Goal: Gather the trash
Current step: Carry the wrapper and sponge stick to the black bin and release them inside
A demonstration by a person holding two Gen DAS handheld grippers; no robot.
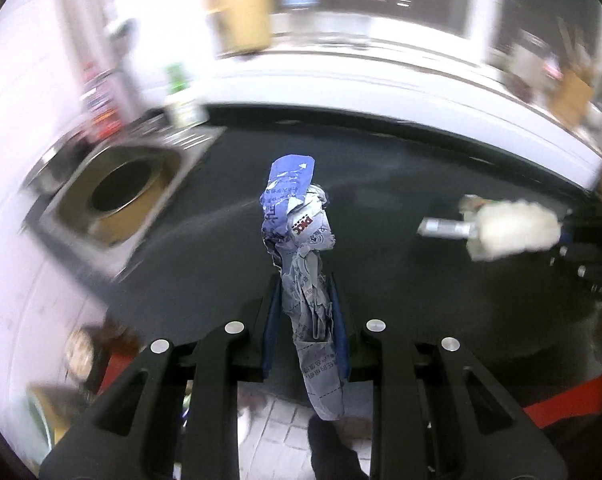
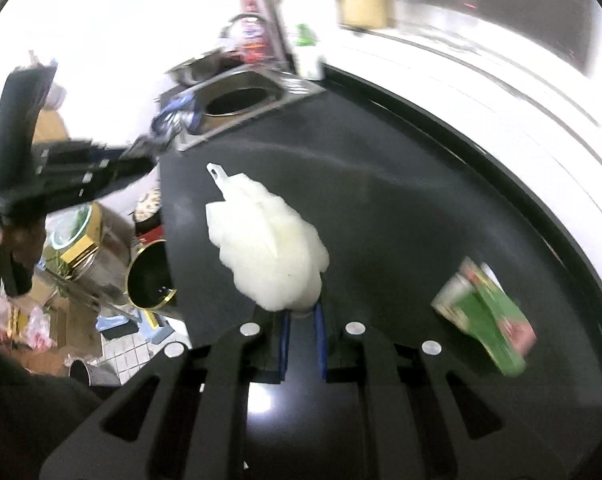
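Observation:
My left gripper [image 1: 305, 300] is shut on a crumpled blue and white printed wrapper [image 1: 299, 224], held above the black countertop [image 1: 401, 280]. My right gripper [image 2: 301, 312] is shut on a crumpled white plastic bag [image 2: 269, 240], also above the counter. The right gripper with its white bag [image 1: 513, 232] shows at the right of the left wrist view. The left gripper with the blue wrapper [image 2: 177, 116] shows blurred at the left of the right wrist view. A green and red package [image 2: 489, 316] lies on the counter to the right.
A square steel-framed round opening [image 1: 121, 192] is set in the counter's far left corner; it also shows in the right wrist view [image 2: 237, 104]. A green-capped bottle [image 2: 307, 54] stands behind it. A gold-rimmed bin [image 2: 151, 280] and boxes stand on the floor to the left.

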